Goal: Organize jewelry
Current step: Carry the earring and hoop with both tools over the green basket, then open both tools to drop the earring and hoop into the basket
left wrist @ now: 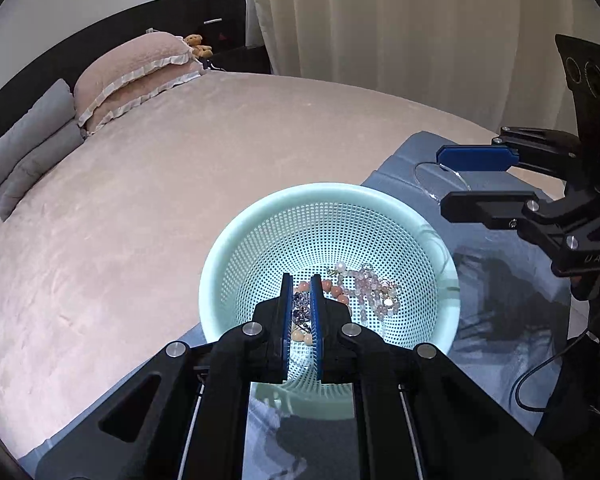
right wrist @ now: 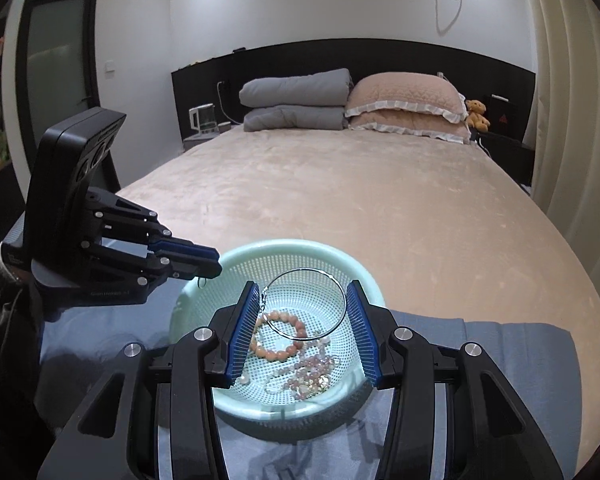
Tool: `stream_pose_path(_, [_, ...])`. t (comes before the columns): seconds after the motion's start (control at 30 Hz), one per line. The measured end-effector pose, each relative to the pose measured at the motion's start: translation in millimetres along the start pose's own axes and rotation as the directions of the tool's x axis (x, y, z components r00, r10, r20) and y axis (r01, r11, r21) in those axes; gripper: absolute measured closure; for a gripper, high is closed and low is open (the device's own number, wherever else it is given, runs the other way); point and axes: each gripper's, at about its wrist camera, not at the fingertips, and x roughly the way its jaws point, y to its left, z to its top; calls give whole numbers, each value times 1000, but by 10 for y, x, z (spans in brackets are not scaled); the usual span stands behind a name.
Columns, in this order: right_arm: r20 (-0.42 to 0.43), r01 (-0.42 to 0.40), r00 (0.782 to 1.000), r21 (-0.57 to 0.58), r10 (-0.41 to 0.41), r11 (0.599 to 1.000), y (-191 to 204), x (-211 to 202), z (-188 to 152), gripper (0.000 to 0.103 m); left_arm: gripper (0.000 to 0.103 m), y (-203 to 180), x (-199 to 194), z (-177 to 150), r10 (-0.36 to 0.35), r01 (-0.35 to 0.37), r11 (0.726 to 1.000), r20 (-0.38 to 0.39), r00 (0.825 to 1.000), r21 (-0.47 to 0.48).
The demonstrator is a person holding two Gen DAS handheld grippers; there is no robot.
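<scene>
While a small charm under the left gripper (right wrist: pixel 210 266) is hard to make out, its jaws are closed; a bangle (right wrist: pixel 305 303) is clamped by the right gripper (right wrist: pixel 305 300) above the basket (right wrist: pixel 204 392).

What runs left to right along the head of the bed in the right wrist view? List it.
kettle → grey folded bedding → pink pillows → teddy bear → black bag

There is one mint-green basket (right wrist: pixel 204 276), one silver bangle (right wrist: pixel 342 292), one coral bead bracelet (right wrist: pixel 276 354), two grey folded quilts (right wrist: pixel 296 88), two pink pillows (right wrist: pixel 404 94), and one teddy bear (right wrist: pixel 477 114) at upper right.
</scene>
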Motion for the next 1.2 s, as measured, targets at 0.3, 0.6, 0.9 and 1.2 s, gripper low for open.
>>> stream_pose_path(0.3, [-71,-18,997,7,18,1000,-80,436,-192,60,94,19,514,-101,-37,38,999,-83,996,10])
stream_pose_path(0.6, [-96,-31,995,18,33,999,-72,580,-301,60,94,36,636,-89,-25,28,999,-110,994,27])
stream_pose_path(0.9, [52,78,995,32,-79,996,-156,319,-284,14,27,47,424,-102,70,-69,997,-25,997,35])
stream_pose_path(1.2, [135,109,982,161,-132,981,-384,-97,-199,14,7,143,-58,-32,158,-157,987,25,987,-28])
